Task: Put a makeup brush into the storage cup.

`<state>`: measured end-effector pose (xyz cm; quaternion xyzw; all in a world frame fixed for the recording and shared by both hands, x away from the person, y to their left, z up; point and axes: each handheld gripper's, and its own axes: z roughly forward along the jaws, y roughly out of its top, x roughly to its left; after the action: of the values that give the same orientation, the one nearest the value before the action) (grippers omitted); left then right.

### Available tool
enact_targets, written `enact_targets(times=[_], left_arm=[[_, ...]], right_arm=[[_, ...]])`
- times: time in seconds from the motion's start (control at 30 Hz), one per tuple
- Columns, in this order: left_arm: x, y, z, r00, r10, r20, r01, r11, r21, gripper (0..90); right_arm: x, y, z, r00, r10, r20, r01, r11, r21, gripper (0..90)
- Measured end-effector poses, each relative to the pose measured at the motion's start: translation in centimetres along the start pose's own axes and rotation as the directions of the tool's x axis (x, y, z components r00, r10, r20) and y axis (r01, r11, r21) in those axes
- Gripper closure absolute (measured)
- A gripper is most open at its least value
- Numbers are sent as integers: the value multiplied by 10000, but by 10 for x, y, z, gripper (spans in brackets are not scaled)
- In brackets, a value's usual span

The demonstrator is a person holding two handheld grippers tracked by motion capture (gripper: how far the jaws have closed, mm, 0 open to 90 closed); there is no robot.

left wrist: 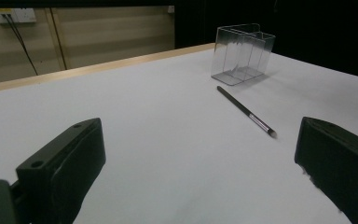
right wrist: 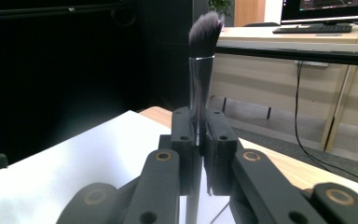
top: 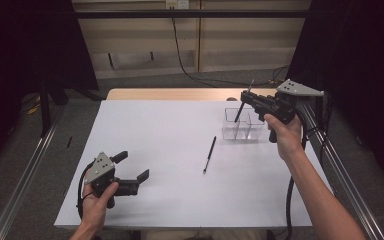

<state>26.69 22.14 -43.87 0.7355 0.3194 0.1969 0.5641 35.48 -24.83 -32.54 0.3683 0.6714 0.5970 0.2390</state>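
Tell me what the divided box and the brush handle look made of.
Box: clear, glossy plastic or acrylic, likely; the table shows through its walls. Brush handle: dark with a glossy sheen and a silvery band under the bristles, probably lacquered wood or plastic with a metal ferrule.

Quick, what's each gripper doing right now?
Left gripper: open, holding nothing.
Right gripper: shut on the black-handled makeup brush, above the clear plastic divided box.

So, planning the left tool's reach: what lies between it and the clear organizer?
Just the black pencil on bare white table, seen in the left gripper view between the open left tool and clear organizer.
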Motion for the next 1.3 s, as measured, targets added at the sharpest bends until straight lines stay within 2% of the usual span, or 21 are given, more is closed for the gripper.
enact_targets(times=[0.2,0.53,0.7,0.87,1.3], left_arm=[[-2,1,2,10000,17,80,-18,10000,47,17],[-3,0,3,9999,6,152,-8,9999,145,17],[-3,0,2,9997,110,212,-114,9998,181,17],[-4,0,2,9996,149,254,-153,9998,156,17],[-4,1,0,9992,282,300,-287,9995,137,19]], right_arm=[[-10,2,9,9999,84,134,-84,10000,23,841],[-27,0,29,9979,180,629,-202,9992,341,841],[-29,-1,41,9956,83,929,-133,9985,535,841],[-28,-3,50,9957,2,921,-63,9978,653,841],[-28,-17,52,9942,-30,1071,-70,9956,929,841]])
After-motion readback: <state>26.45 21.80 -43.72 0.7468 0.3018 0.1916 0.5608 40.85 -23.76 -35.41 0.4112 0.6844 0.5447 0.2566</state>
